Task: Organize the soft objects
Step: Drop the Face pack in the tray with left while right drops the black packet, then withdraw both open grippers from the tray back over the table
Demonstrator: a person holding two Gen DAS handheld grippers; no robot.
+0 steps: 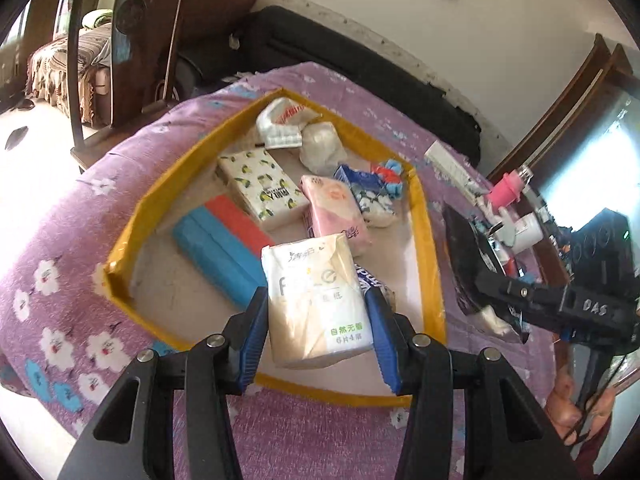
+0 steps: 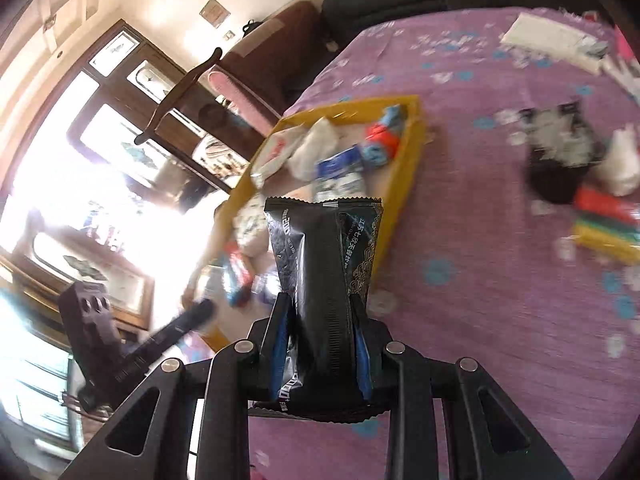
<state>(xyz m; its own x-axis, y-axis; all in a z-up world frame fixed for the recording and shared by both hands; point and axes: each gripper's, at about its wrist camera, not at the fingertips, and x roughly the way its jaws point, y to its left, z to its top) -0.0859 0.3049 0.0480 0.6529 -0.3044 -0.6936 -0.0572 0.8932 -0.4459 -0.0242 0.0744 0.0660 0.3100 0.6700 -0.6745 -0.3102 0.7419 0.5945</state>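
The cream tissue pack [image 1: 316,300] sits pinched between the blue pads of the left tongs [image 1: 316,312], held above the near edge of the yellow tray [image 1: 434,248]. The left tongs tilt downward toward the tray, partly spread to the pack's width. In the tray, at 11 o'clock from the pack, lie a lemon-print tissue box [image 1: 260,188], a pink tissue pack [image 1: 336,212] and blue and red sponges [image 1: 224,248]. The right tongs [image 2: 322,320] are nearly closed, clamping a black foil packet [image 2: 320,264], angled down over the purple flowered surface [image 2: 500,300]. The tray lies at 12 o'clock beyond the packet in the right wrist view. At 2 o'clock sits a blurred dark bag [image 2: 560,156].
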